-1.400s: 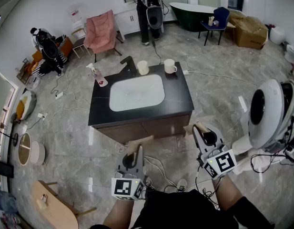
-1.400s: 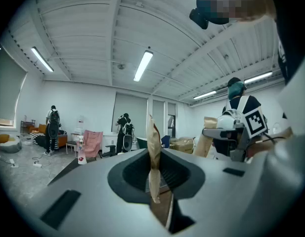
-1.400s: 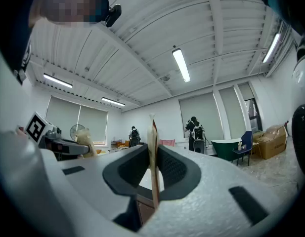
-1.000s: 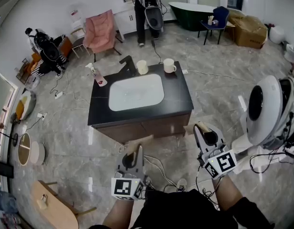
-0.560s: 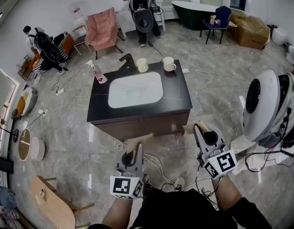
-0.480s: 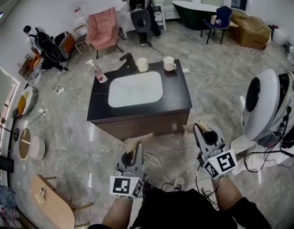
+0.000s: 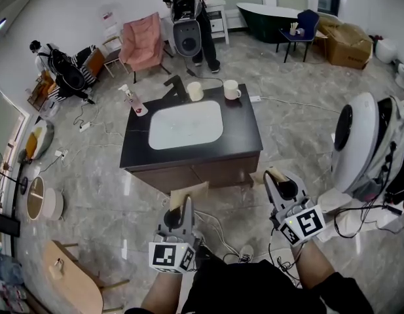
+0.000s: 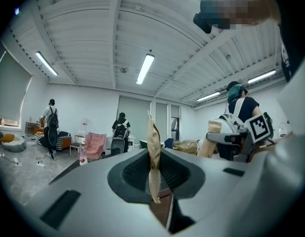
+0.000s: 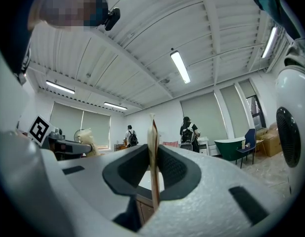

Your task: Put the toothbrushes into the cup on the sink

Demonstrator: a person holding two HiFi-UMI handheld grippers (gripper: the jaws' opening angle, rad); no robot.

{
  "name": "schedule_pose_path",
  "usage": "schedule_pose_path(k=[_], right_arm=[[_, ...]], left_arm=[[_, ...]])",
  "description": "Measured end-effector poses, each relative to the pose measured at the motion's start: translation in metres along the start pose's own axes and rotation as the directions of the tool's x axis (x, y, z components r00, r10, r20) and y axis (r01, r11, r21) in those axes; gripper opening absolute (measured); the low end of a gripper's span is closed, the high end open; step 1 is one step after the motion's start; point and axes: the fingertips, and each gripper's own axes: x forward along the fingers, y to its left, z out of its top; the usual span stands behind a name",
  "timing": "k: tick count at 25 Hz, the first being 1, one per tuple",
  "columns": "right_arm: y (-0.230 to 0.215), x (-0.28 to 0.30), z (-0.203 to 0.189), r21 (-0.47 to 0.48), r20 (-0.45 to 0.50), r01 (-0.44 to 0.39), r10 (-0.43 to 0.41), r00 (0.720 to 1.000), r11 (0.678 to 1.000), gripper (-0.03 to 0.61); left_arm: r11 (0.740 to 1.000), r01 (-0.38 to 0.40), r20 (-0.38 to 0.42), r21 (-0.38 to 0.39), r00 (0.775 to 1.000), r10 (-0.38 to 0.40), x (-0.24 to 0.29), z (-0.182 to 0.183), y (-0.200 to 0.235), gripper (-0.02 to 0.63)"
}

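A dark vanity [image 7: 244,136] with a white sink basin [image 7: 186,124] and a black faucet [image 7: 175,87] stands a few steps ahead. Two pale cups [image 7: 196,91] [image 7: 232,89] sit on its far edge. My left gripper [image 7: 182,205] is shut on a toothbrush in a tan paper wrapper [image 7: 188,193], which stands upright between the jaws [image 8: 153,147]. My right gripper [image 7: 278,183] is shut on a second wrapped toothbrush [image 7: 270,174], seen edge-on in the right gripper view [image 9: 153,147]. Both grippers point level toward the vanity, well short of it.
A spray bottle [image 7: 131,99] stands at the vanity's far left corner. A big white rounded machine [image 7: 359,149] is close on the right. Cables lie on the floor by my feet. A wooden table [image 7: 71,283] is at lower left. People, a pink chair [image 7: 139,41] and a bathtub [image 7: 264,15] are beyond.
The person at the back has stepped left, toward the pink chair. My left gripper has edged slightly; both grippers keep their hold on the wrapped toothbrushes.
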Motion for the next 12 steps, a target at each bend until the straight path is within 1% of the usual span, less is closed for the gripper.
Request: schedule_pose_path(k=[3, 6, 12], right_arm=[[0.000, 0.014, -0.005, 0.002, -0.008, 0.021, -0.021, 1.000, 1.000, 0.066], [0.001, 0.039, -0.011, -0.005, -0.008, 0.044, -0.044, 0.999, 0.999, 0.066], [0.006, 0.093, -0.019, -0.016, -0.019, 0.111, -0.112, 0.994, 0.994, 0.066]], left_arm=[[1.000, 0.014, 0.009, 0.003, 1.000, -0.014, 0.009, 0.003, 0.015, 0.046], [0.999, 0.034, 0.018, 0.006, 0.999, -0.034, 0.025, 0.002, 0.039, 0.046], [0.995, 0.102, 0.021, -0.015, 0.995, -0.102, 0.065, 0.003, 0.093, 0.046]])
